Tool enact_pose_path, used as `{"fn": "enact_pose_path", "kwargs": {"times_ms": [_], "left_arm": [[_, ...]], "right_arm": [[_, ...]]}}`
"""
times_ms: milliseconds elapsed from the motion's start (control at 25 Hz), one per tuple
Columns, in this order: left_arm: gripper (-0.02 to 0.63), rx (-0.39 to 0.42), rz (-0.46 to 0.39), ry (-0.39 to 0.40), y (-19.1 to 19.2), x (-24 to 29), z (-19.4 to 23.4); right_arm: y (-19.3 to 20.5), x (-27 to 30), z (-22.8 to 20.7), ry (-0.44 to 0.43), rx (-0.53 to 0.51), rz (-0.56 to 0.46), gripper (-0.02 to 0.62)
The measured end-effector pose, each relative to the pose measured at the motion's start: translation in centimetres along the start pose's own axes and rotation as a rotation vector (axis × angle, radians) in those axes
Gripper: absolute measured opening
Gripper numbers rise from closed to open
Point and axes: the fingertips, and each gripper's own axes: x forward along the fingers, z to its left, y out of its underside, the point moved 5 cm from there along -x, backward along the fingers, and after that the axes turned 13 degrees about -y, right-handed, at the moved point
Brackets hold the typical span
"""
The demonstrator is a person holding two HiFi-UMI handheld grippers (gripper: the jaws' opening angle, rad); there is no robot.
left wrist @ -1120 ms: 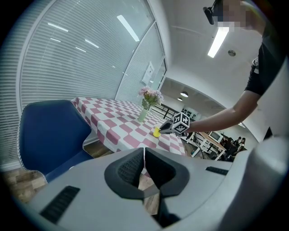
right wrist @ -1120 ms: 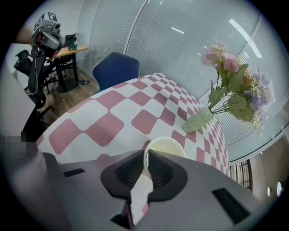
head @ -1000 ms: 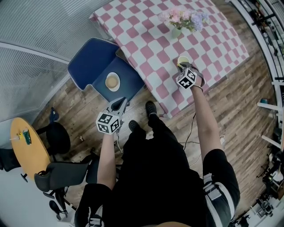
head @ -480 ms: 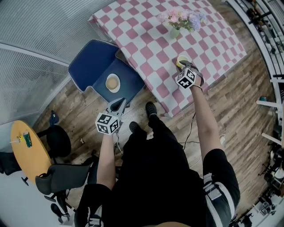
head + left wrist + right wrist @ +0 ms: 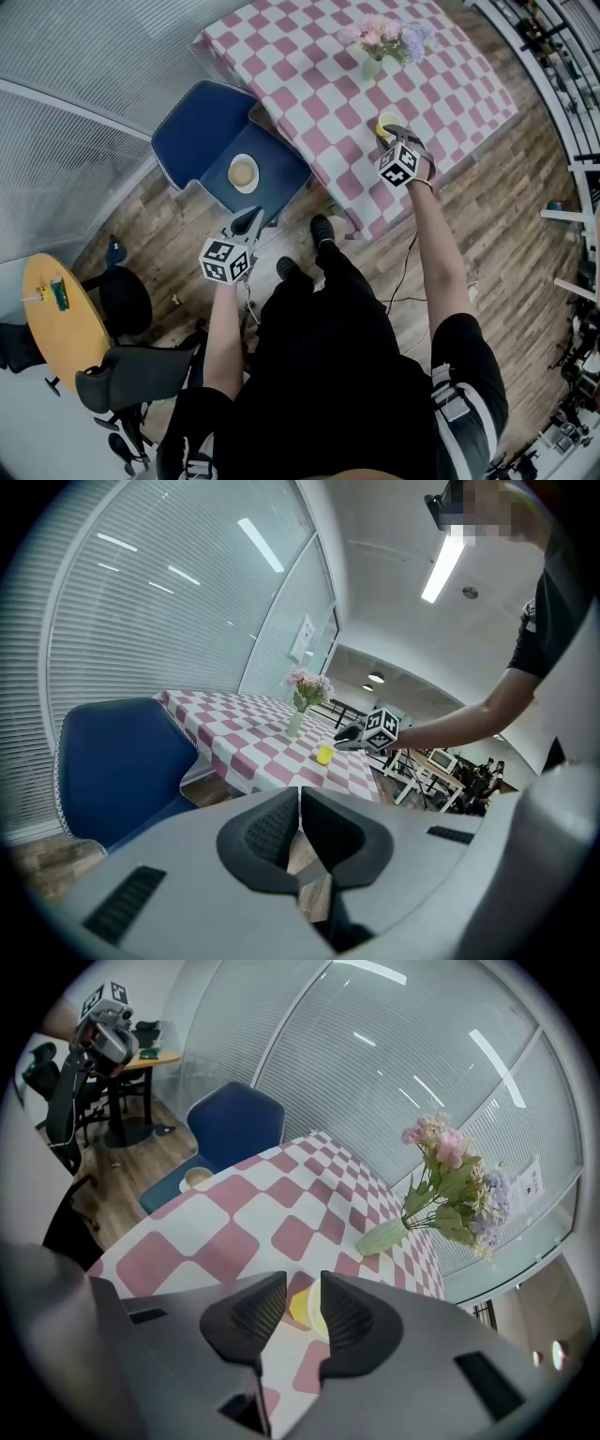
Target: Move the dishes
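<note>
Two dishes show. One is a small yellow cup (image 5: 385, 122) with a paler inside. It stands upright on the pink-and-white checked cloth (image 5: 309, 66), near the table edge closest to the person and near a pale green vase (image 5: 373, 67) of pink and lilac flowers. The other is a round bowl (image 5: 243, 172), white at the rim and tan inside. It sits on the seat of a blue chair (image 5: 192, 127) beside the table's corner, well apart from the cup.

The right gripper (image 5: 302, 1284) hangs just above the cup and points steeply down. Its jaws have just been opening and now stand apart. In its own view the cup shows through the gap, on the cloth beyond the pads, and neither pad presses on it.

The left gripper (image 5: 299, 795) is held low over the wood floor (image 5: 506, 216), near the front of the chair and pointing toward it. Its pads meet at the tips with nothing between them. The bowl lies ahead of it, untouched.
</note>
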Motion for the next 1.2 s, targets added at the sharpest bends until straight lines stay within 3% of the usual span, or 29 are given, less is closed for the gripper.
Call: {"fn": "enact_pose_path", "kwargs": {"times_ms": [360,560,1200], "left_arm": [[0.029,-0.01,-0.017,0.001,1.7,-4.0,1.1],[0.029,-0.016,-0.032,-0.001,2.7,-6.2,1.7],[0.028,-0.059,-0.046,-0.033,7.1,-12.4,5.1]], "right_arm": [[-2.2,-1.5,4.5,-0.046,0.022,-0.024,0.099],[-3.8,-2.1,7.1,-0.068,0.003,-0.034,0.019],[-9.2,-1.2,15.7,-0.12,-0.045,-0.048,0.017]]}}
